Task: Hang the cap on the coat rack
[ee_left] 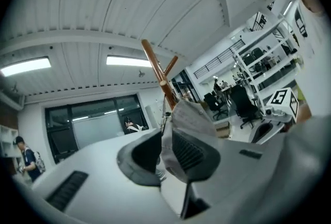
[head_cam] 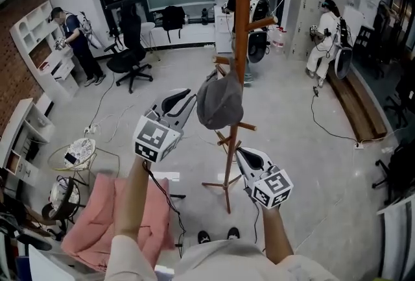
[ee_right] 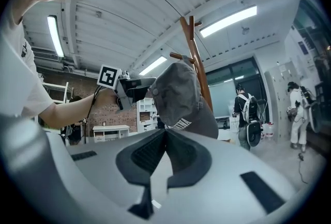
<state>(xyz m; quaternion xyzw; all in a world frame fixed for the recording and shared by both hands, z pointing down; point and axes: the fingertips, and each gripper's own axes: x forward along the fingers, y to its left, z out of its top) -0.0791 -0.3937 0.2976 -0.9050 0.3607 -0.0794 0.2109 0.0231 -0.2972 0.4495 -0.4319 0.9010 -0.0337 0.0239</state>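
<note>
**Hanging the cap (head_cam: 219, 103) on the rack (head_cam: 241, 13)**
Left gripper (head_cam: 190, 100) pinches the cap's 9 o'clock edge beside the pole; right gripper (head_cam: 241, 155), at 5 o'clock, is clenched empty. Next, probably: settle it over the peg (head_cam: 224, 60), then release.

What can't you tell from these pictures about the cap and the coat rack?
1. Whether the cap rests on a peg: in the head view its crown covers that spot; in the left gripper view the left gripper, shut on it, blocks it.
2. The coat rack's top: cut off by the head view's upper edge.
3. The cap's white print: too small in the right gripper view.
</note>
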